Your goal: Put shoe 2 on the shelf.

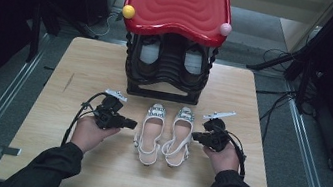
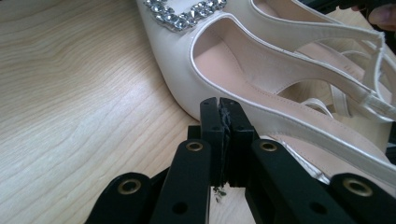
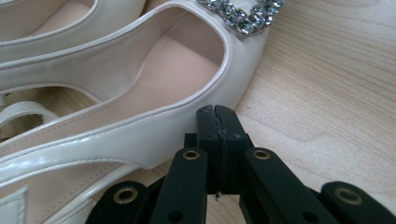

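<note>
Now left shoe [image 2: 261,88] just beyond left gripper's [image 2: 223,108] closed jaws.

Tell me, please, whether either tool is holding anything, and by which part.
Nothing is held. The left tool and right tool are both shut on nothing, each beside the outer side of a white shoe.

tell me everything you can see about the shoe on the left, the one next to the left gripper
The left shoe is a cream slingback with a glossy, patent-like upper, a rhinestone buckle trim on its pointed toe and a pinkish-beige lining. Thin straps cross at the open heel. It lies upright on the wooden table, toe toward the red-topped rack, parallel to its twin. The left gripper, jaws shut with nothing between them, sits right at its outer side; actual contact cannot be told.
</note>
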`<state>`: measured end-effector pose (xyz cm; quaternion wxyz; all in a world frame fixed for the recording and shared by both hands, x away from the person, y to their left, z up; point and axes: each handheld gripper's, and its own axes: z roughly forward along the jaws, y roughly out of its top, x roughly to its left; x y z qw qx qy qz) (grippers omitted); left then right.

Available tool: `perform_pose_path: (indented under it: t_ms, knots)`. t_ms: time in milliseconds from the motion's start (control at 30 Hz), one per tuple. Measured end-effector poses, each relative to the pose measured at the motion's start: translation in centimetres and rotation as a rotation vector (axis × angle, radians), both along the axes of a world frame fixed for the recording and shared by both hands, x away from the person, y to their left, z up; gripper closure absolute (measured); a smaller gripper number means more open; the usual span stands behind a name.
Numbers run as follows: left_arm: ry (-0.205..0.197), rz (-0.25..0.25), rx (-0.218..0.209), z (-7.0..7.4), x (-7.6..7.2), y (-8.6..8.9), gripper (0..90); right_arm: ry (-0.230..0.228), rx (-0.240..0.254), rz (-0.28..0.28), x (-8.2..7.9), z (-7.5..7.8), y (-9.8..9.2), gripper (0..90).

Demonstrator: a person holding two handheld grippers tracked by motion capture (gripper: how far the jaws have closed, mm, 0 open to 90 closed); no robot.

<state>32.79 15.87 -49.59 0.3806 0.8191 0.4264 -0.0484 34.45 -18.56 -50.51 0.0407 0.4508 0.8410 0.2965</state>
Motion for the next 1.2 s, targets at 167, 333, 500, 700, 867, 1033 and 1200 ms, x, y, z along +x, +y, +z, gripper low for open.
perform_pose_path:
  t_ms: [167, 333, 500, 700, 867, 1033, 1200]
  knots:
    - [-0.009, -0.005, 0.017, -0.2, 0.0, -0.6, 89.7, 0.003, 0.010, -0.002, 0.1, -0.2, 0.1, 90.0]
    - [-0.004, -0.010, 0.026, -0.5, 0.0, -1.0, 89.4, 0.003, 0.008, -0.006, 0.1, -0.2, 0.3, 90.0]
    - [-0.001, -0.023, 0.031, -0.6, 0.0, -1.1, 88.6, 0.007, 0.018, -0.006, 0.2, -0.3, 0.5, 90.0]
    - [0.004, -0.016, 0.029, -0.8, 0.1, -1.1, 86.9, 0.008, 0.033, 0.017, 0.3, -0.4, 1.1, 90.0]
    - [0.012, -0.008, 0.020, -1.0, 0.1, -1.1, 87.4, 0.007, 0.047, 0.024, 0.3, -0.4, 1.5, 90.0]
    - [0.026, -0.017, 0.028, -1.2, 0.1, -1.4, 87.3, -0.001, 0.032, 0.033, 0.3, -0.5, 2.2, 90.0]
    - [0.028, -0.022, 0.021, -1.4, 0.1, -1.7, 87.7, 0.008, 0.041, 0.021, 0.3, -0.5, 2.2, 90.0]
